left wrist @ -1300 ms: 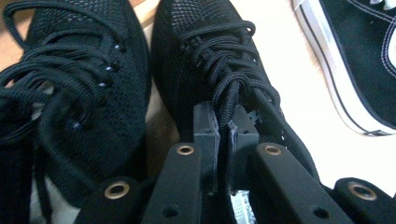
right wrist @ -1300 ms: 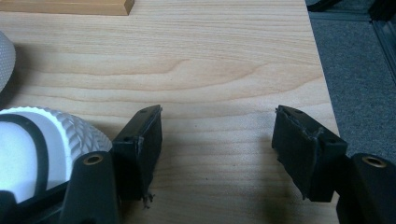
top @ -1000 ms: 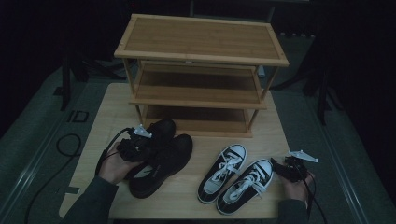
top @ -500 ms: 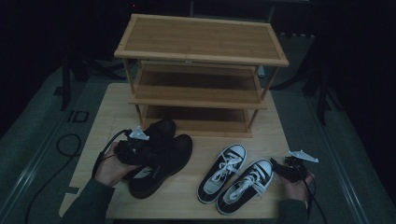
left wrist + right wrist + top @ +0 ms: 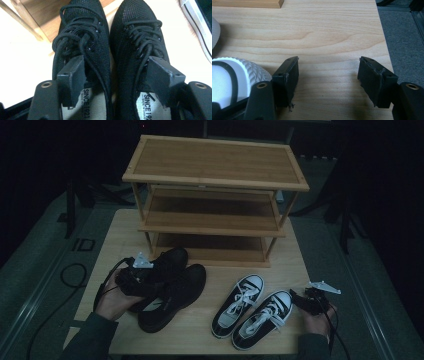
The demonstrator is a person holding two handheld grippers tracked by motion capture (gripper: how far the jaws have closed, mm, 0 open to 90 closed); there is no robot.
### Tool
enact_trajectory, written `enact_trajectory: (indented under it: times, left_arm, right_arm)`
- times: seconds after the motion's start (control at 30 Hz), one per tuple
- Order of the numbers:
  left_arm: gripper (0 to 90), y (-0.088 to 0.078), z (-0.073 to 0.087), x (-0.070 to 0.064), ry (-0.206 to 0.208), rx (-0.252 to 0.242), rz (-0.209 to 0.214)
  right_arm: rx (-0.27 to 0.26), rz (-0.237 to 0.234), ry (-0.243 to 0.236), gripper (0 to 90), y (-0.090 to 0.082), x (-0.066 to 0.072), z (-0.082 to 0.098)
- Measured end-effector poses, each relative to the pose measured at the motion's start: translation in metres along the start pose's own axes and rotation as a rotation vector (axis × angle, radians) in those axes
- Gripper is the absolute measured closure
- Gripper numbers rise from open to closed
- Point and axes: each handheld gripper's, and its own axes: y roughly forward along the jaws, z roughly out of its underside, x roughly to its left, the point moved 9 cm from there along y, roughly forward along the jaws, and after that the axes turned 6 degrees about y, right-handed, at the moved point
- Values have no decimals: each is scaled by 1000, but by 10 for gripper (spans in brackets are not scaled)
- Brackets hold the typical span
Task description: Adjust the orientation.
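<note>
- Resting on a light wooden table (image 5: pixel 200 335), a three-tier wooden shoe rack (image 5: pixel 215 175) stands at the far side; dark room, grey floor around.
- Pair of black shoes (image 5: pixel 170 285) lies front left, side by side, toes toward the rack, long axes angled slightly rightward.
- Left gripper (image 5: pixel 113 82): jaws have just been opening, now spread wide, one over each shoe opening, no pinch.
- Right gripper (image 5: pixel 328 75): jaws spread over bare wood, just beside the black-and-white sneakers (image 5: pixel 250 307).
</note>
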Motion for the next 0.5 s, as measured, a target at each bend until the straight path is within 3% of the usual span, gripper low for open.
enact_trajectory:
  times: [0.23, 0.33, 0.5]
  left_arm:
    - [344, 11, 8, 2, -23, 38, 28]
    - [384, 15, 9, 1, -17, 43, 53]
    - [410, 22, 10, 0, -12, 74, 54]
  right_arm:
    - [0, 0, 1, 328, 0, 0, 0]
    - [0, 0, 0, 328, 0, 0, 0]
    - [0, 0, 1, 328, 0, 0, 0]
